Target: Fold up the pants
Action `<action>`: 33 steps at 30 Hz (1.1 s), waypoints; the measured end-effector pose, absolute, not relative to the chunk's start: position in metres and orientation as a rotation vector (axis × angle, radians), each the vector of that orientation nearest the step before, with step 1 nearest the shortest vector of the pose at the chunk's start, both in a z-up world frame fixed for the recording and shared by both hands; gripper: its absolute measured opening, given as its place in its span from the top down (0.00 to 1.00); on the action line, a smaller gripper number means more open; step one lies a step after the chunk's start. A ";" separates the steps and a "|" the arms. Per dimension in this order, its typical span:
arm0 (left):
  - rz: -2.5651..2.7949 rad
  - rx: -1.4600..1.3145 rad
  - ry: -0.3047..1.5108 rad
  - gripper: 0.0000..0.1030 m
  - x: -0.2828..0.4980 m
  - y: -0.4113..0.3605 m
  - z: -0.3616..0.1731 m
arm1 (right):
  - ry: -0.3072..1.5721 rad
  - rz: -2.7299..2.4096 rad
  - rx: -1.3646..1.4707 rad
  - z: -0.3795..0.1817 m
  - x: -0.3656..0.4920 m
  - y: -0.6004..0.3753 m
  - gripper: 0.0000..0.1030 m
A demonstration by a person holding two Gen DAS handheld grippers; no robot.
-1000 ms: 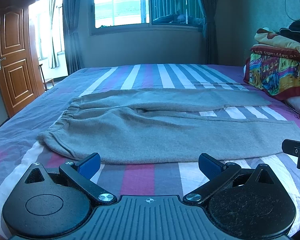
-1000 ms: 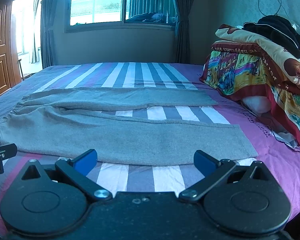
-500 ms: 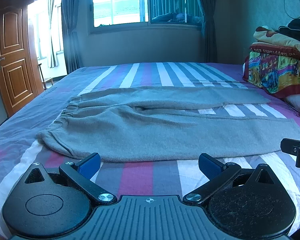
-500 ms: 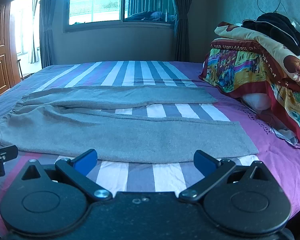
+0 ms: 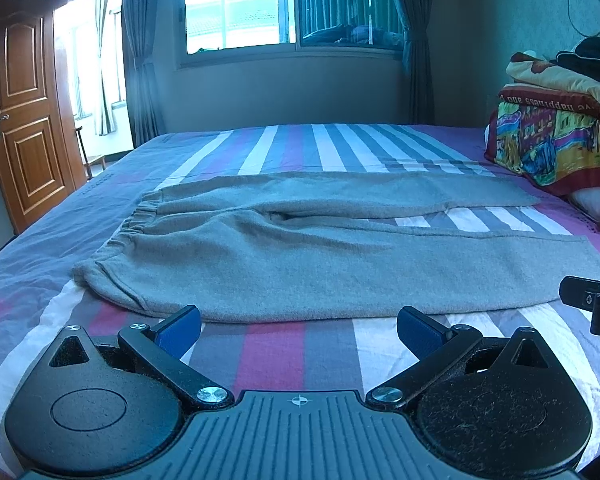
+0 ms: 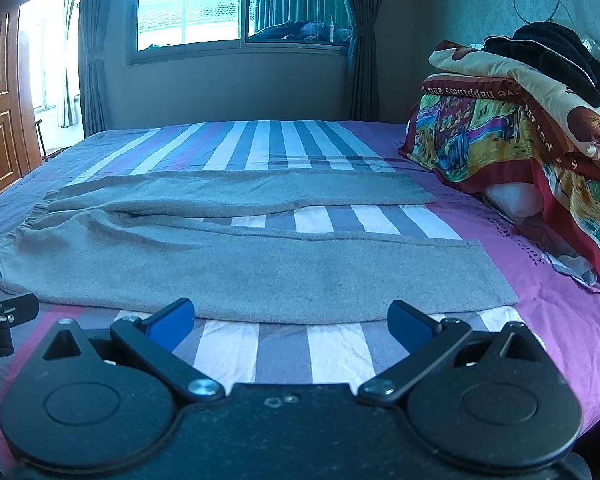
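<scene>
Both grippers edging in on the near leg, nothing gripped yet.

Over the last second the grey fleece sweatpants [image 5: 300,264] loom slightly larger in both views: approach under way, fold not begun. Left gripper [image 5: 299,325] and right gripper [image 6: 291,318] hover with jaws spread wide, empty, just short of the hem. Pants lie flat on the striped purple bedsheet [image 5: 268,352], legs splayed apart, elastic waistband at left.
</scene>
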State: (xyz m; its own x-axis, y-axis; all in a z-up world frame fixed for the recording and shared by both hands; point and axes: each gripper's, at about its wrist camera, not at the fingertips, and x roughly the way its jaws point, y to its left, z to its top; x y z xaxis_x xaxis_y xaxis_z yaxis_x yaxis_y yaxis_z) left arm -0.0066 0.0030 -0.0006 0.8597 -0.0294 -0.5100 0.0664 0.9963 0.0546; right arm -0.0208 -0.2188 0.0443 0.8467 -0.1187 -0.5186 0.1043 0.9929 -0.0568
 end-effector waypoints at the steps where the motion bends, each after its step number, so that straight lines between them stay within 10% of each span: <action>1: -0.051 0.072 0.533 0.00 -0.007 0.003 -0.001 | 0.548 -0.119 -0.027 0.044 -0.021 -0.219 0.01; 33: -0.062 0.045 0.536 0.00 0.042 0.039 0.017 | 0.541 0.051 -0.025 0.061 0.007 -0.221 0.00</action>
